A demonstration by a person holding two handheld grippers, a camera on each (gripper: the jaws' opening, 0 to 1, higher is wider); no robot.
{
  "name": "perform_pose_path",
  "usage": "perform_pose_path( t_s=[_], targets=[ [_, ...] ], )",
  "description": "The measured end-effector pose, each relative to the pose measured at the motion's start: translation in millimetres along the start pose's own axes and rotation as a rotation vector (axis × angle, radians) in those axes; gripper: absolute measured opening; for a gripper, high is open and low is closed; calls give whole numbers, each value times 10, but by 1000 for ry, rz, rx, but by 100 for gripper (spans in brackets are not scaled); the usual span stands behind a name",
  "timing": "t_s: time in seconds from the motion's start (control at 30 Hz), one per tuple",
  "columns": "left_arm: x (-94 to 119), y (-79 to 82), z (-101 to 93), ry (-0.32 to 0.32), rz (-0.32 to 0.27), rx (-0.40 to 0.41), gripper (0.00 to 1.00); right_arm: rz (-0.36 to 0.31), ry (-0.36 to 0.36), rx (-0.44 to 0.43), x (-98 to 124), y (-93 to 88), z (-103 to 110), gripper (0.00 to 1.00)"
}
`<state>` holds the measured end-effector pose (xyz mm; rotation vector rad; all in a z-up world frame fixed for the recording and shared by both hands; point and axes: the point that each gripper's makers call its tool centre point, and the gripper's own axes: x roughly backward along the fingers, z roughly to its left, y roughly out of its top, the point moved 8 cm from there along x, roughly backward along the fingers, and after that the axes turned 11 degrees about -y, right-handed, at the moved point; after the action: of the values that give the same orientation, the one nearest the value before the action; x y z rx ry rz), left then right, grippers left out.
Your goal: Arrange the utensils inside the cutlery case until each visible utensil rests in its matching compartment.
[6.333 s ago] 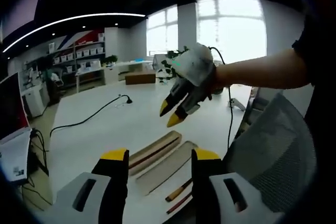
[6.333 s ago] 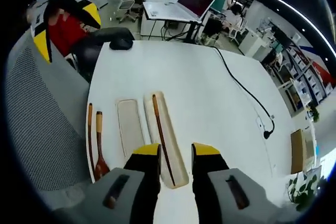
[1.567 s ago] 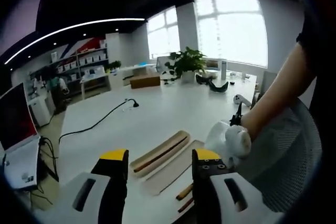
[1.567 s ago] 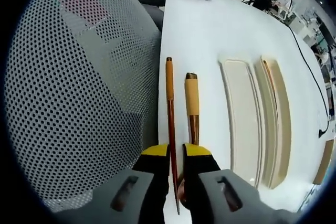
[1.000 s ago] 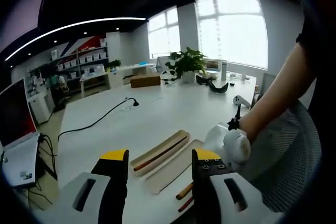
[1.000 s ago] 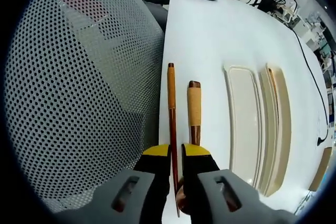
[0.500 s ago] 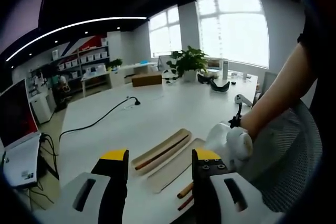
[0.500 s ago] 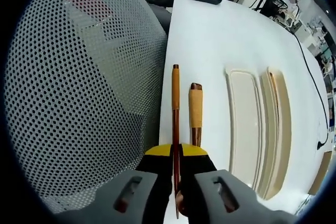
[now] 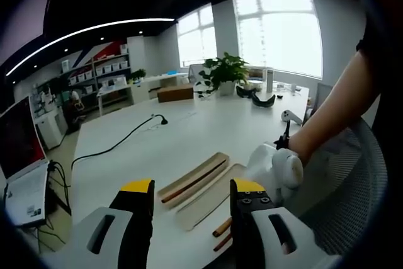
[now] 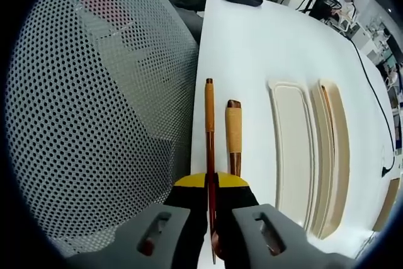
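Left gripper view: left claw (image 9: pixel 191 194) wide, holding nothing, above bench (image 9: pixel 157 146); cutlery case (image 9: pixel 192 179) just ahead with one chopstick inside.
Right gripper view: right claw (image 10: pixel 211 185) clamped on chopstick (image 10: pixel 209 131) at bench edge, spoon (image 10: pixel 233 137) just beside it.

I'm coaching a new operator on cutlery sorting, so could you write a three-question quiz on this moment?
1. True or false: the right gripper has its fingers shut on the thin wooden stick.
2. What lies on the white table right beside that stick? A) a thick-handled wooden utensil B) a metal fork C) a glass
3. Fill in: one long stick already lies in the ___ tray farthest from the mesh chair.

Key: 1 true; 2 A, the thick-handled wooden utensil; 3 wooden.
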<state>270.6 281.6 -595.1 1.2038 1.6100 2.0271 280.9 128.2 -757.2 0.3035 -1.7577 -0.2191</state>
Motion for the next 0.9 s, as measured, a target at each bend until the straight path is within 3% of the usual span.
perform_pose_path(
  t_s=[0.37,0.9],
  targets=[
    [-4,1,-19,7,6,-6,49,-29,-2,-63,8,-39,-10,0],
    [0,-9,-2,2,16,-10,49,-16,-1,-36,8,1,20,0]
  ],
)
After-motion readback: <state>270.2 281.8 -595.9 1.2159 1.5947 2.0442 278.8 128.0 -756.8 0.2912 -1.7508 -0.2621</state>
